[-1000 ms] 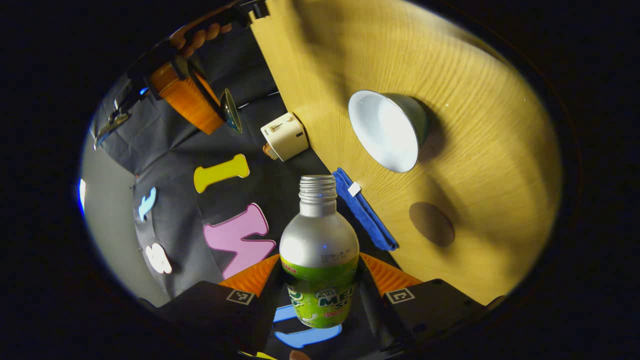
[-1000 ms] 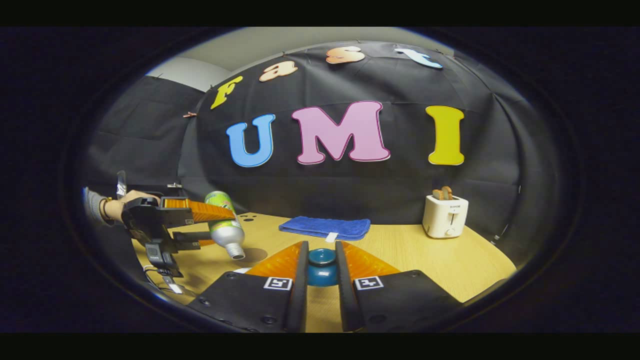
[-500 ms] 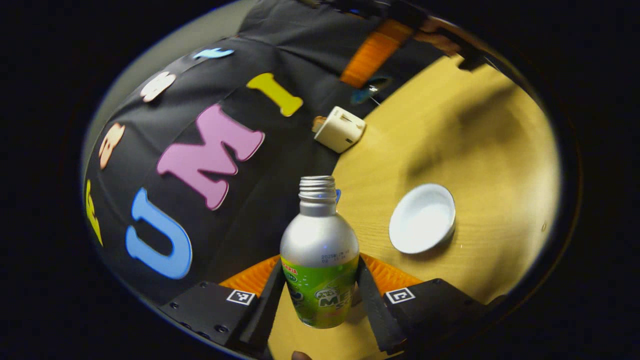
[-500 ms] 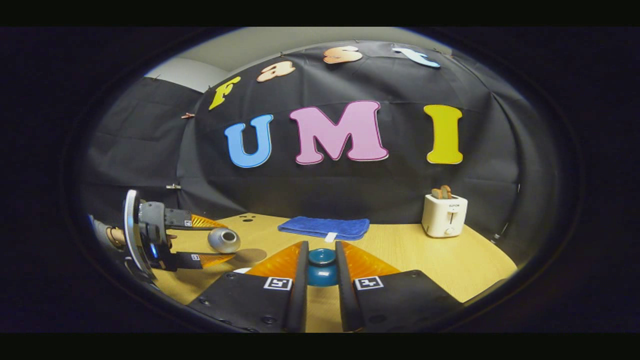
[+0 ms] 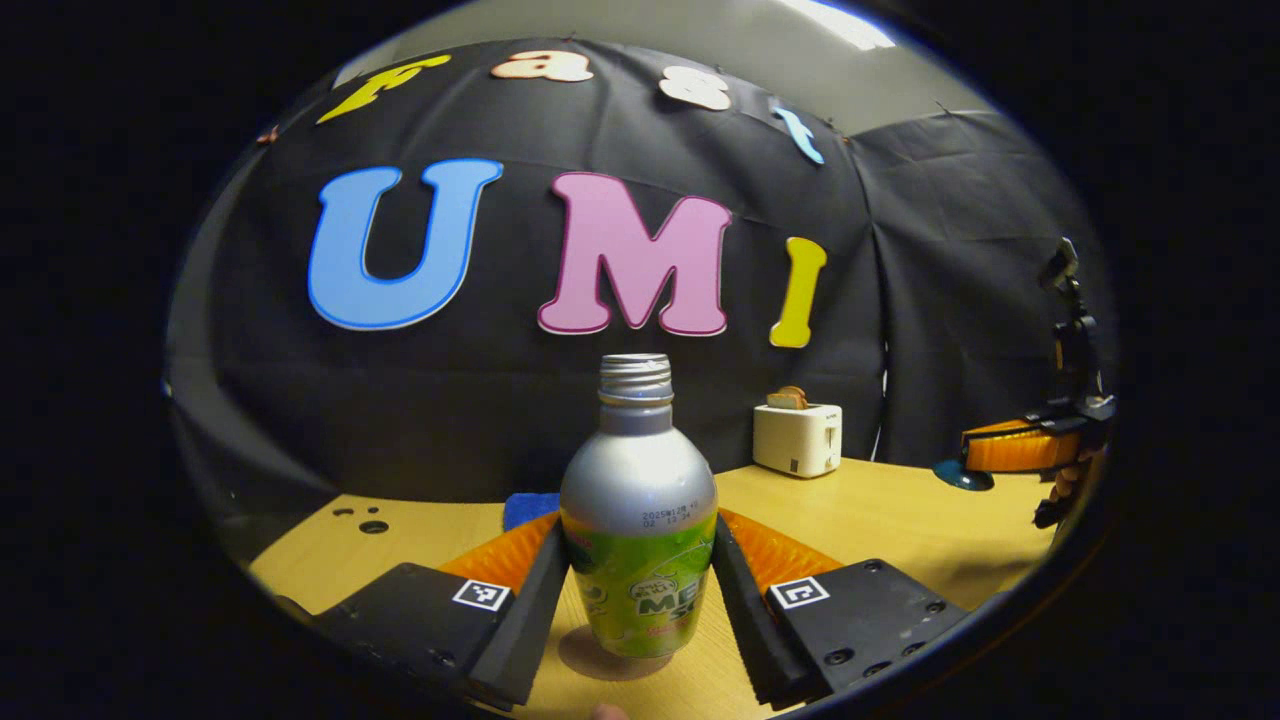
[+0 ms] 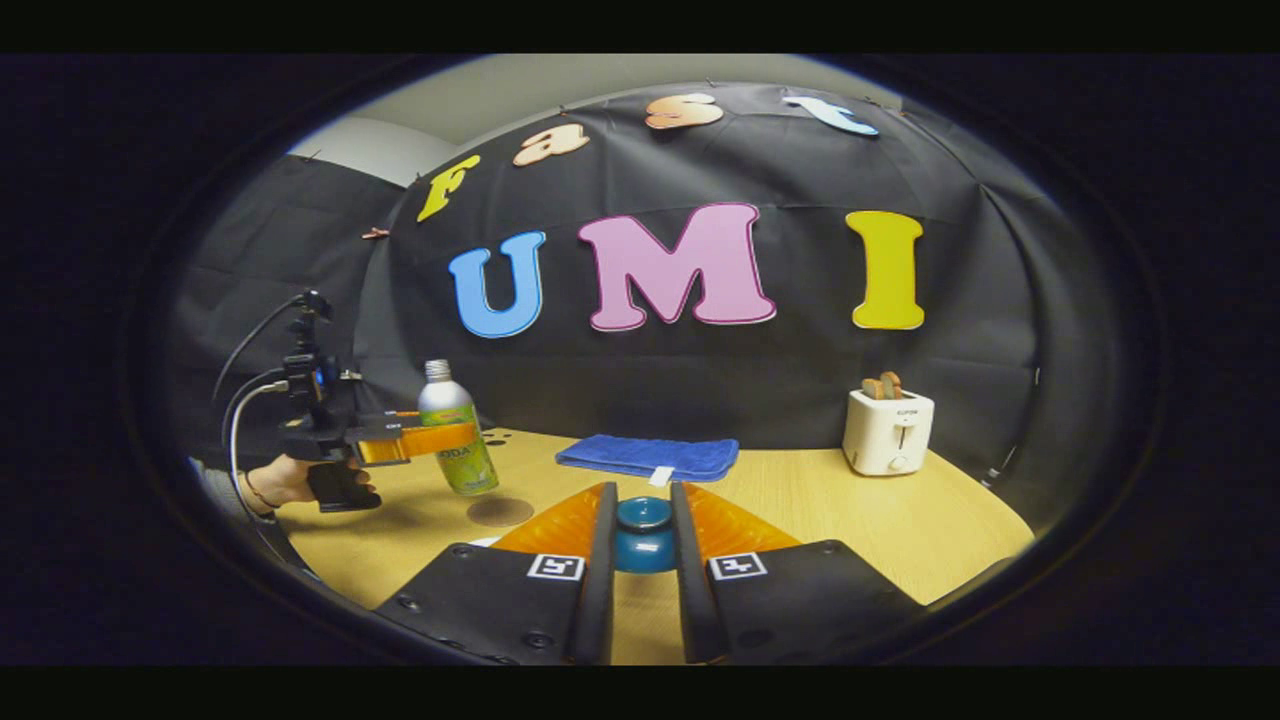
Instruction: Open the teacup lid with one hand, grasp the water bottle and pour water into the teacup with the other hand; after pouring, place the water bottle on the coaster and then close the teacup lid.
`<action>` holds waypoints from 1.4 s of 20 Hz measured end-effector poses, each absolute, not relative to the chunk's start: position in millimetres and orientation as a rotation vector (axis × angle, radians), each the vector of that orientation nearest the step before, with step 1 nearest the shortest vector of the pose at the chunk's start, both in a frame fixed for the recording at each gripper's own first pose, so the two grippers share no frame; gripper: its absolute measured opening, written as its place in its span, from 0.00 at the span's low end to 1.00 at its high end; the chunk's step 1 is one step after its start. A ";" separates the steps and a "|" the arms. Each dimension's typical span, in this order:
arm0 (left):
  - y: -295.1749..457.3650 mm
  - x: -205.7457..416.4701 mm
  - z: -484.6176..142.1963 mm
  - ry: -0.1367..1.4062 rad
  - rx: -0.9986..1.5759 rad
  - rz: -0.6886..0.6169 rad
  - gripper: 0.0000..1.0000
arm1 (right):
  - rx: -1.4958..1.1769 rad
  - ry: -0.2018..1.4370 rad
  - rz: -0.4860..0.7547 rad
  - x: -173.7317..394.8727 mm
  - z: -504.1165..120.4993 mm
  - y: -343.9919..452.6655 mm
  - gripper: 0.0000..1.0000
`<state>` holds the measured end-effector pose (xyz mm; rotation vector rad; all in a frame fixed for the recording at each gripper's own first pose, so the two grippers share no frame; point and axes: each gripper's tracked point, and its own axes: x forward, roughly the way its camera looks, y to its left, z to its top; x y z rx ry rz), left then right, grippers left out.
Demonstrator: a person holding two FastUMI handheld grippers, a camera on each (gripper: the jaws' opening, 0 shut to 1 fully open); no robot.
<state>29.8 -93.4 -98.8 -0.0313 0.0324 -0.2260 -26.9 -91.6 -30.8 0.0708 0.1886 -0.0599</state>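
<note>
My left gripper [image 5: 640, 530] is shut on a silver water bottle with a green label [image 5: 638, 500], uncapped and nearly upright. In the right gripper view the bottle [image 6: 458, 440] hangs in the left gripper [image 6: 430, 440] just above and left of the round brown coaster [image 6: 500, 511]. In the left gripper view the coaster [image 5: 585, 655] shows under the bottle's base. My right gripper [image 6: 643, 520] is shut on the dark blue teacup lid [image 6: 643, 540], held above the table. The left gripper view has it [image 5: 1000, 450] far right with the lid [image 5: 962, 475].
A folded blue cloth [image 6: 648, 455] lies at the table's back edge. A white toaster [image 6: 889, 430] stands at the back right. A person's hand [image 6: 290, 480] holds the left gripper's handle, with a cable above it. Small holes [image 5: 372, 525] mark the table's far left.
The left gripper has swung the bottle from mouth-down over the white teacup back to upright and brought it over the coaster. The right gripper has held still with the lid.
</note>
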 end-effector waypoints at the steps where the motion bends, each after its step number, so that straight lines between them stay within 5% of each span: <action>1: -88.2 37.5 -105.4 0.049 -0.047 -0.221 0.79 | 0.069 0.190 -0.060 -27.3 -31.2 -91.5 0.30; 7: -80.3 47.2 -139.0 0.142 -0.138 -0.132 0.80 | 0.072 0.197 -0.059 -25.7 -34.8 -91.2 0.30; 20: -92.0 43.8 -151.9 0.188 -0.020 -0.154 0.87 | 0.083 0.202 -0.036 -21.9 -39.0 -83.6 0.28; 28: -90.7 -9.0 -135.7 0.168 -0.002 -0.129 0.94 | 0.121 0.244 0.102 -4.3 -62.2 -20.8 0.30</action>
